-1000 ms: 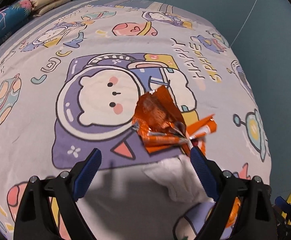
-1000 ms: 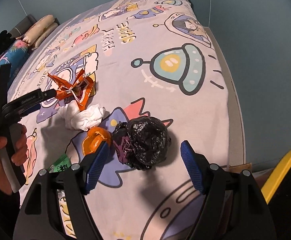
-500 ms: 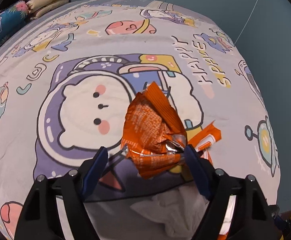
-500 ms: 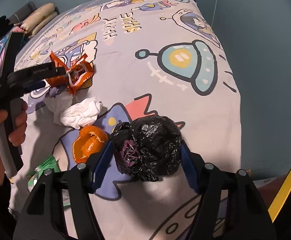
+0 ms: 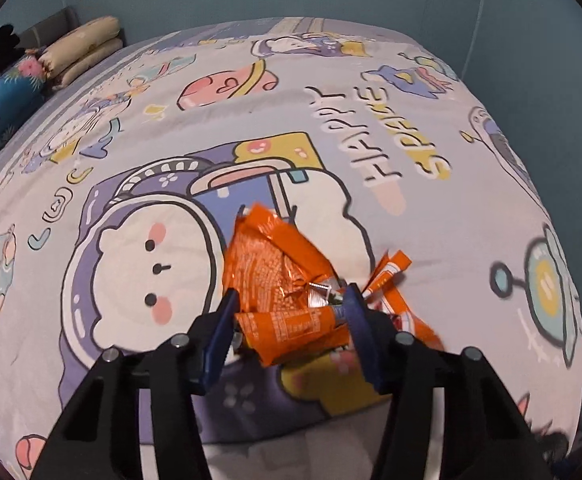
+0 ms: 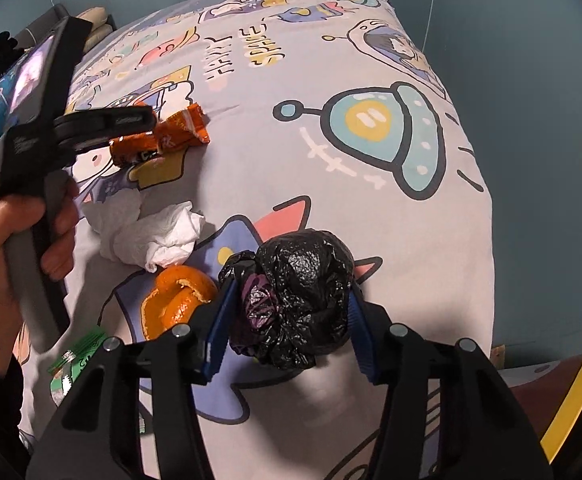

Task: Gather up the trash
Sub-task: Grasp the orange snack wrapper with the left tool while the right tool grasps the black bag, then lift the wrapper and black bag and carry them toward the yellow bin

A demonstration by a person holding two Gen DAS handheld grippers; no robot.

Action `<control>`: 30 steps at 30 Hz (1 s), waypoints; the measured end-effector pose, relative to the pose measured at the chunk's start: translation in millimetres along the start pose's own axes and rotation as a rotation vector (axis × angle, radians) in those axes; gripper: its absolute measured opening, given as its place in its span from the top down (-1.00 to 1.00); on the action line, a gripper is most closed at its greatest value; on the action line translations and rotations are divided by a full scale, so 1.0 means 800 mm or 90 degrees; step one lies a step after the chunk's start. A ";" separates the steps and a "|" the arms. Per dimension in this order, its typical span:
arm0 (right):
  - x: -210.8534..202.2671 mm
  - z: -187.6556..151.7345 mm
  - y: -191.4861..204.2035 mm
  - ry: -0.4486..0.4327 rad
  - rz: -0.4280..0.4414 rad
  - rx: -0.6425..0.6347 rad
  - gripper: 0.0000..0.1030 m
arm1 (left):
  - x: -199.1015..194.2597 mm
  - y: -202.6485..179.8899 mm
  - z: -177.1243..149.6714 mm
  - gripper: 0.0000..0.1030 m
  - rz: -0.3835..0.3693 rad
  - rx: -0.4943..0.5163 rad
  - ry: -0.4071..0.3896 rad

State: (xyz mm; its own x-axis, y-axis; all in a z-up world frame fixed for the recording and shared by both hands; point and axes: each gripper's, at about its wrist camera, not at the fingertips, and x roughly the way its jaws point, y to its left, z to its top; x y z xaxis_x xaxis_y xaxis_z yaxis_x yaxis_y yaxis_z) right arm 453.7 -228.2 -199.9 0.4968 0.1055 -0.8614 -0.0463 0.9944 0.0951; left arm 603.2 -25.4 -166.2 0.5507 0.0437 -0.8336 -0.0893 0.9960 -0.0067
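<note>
Trash: both grippers have narrowed since a second ago; my left gripper [image 5: 291, 312] now pinches the wrapper [image 5: 279, 280], right gripper [image 6: 289, 320] clamps the black bag [image 6: 295, 296] near the bed's [image 6: 431, 240] right edge. Both ready to lift.

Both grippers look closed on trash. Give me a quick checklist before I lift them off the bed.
1. Left gripper around orange wrapper: ok.
2. Wrapper firmly pinched: cannot tell, it is crumpled and loose.
3. Right gripper around black bag: ok, pads touch both sides.
4. Orange peel apart from right gripper: not ok, it lies against the left finger.
5. White tissue apart from both grippers: ok.
</note>
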 end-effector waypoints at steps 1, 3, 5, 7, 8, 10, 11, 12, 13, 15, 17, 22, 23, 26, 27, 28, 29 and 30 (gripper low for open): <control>0.000 0.000 0.000 0.000 0.001 0.001 0.04 | 0.005 0.001 0.003 0.10 -0.002 -0.005 0.005; 0.000 0.000 -0.001 0.002 0.003 0.002 0.05 | 0.012 0.002 0.007 0.18 -0.006 -0.010 0.013; 0.000 0.001 -0.001 0.002 0.004 0.003 0.05 | 0.016 0.001 0.007 0.32 0.002 -0.003 0.012; 0.000 0.000 -0.001 0.001 0.005 0.004 0.06 | 0.014 0.004 0.007 0.37 -0.006 -0.010 0.006; -0.001 0.000 -0.002 0.001 0.007 0.005 0.07 | 0.013 0.005 0.006 0.56 -0.008 -0.013 0.004; -0.002 0.000 -0.002 0.000 0.009 0.005 0.12 | 0.011 0.009 0.003 0.73 -0.006 -0.016 0.000; -0.003 -0.001 -0.002 -0.003 0.010 0.005 0.17 | 0.010 0.010 0.002 0.74 -0.009 -0.017 0.000; -0.004 -0.001 -0.003 -0.004 0.010 0.004 0.22 | 0.007 0.011 0.000 0.75 -0.011 -0.014 -0.004; -0.005 -0.001 -0.002 -0.007 0.009 -0.001 0.26 | 0.005 0.010 -0.001 0.77 -0.009 -0.011 -0.007; -0.007 -0.001 0.001 -0.015 0.005 -0.008 0.39 | 0.001 0.010 -0.002 0.80 -0.010 -0.010 -0.012; -0.011 -0.001 0.000 -0.020 0.010 -0.008 0.45 | -0.007 0.010 -0.003 0.84 -0.020 -0.008 -0.015; -0.018 -0.001 -0.010 -0.027 0.021 0.007 0.52 | -0.034 0.015 -0.003 0.87 -0.041 -0.009 -0.030; -0.020 -0.002 -0.011 -0.028 0.024 0.009 0.53 | -0.040 0.016 -0.004 0.87 -0.047 -0.009 -0.033; -0.030 -0.003 -0.012 -0.039 0.033 0.014 0.54 | -0.061 0.022 -0.007 0.89 -0.060 -0.009 -0.043; -0.036 -0.004 -0.013 -0.047 0.038 0.017 0.55 | -0.068 0.025 -0.008 0.89 -0.064 -0.010 -0.047; -0.041 -0.004 -0.014 -0.052 0.041 0.019 0.55 | -0.081 0.029 -0.010 0.89 -0.075 -0.015 -0.052; -0.047 -0.004 -0.016 -0.058 0.047 0.023 0.55 | -0.089 0.032 -0.011 0.90 -0.082 -0.017 -0.055; -0.054 -0.004 -0.018 -0.065 0.051 0.028 0.56 | -0.098 0.034 -0.012 0.90 -0.090 -0.019 -0.060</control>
State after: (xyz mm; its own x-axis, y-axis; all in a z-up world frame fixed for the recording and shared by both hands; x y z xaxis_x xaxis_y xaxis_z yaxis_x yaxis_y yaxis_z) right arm 430.0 -246.7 -166.1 0.5790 0.1817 -0.7948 -0.0534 0.9812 0.1854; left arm 549.2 -2.2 -106.3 0.6351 -0.0879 -0.7674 -0.0295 0.9900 -0.1378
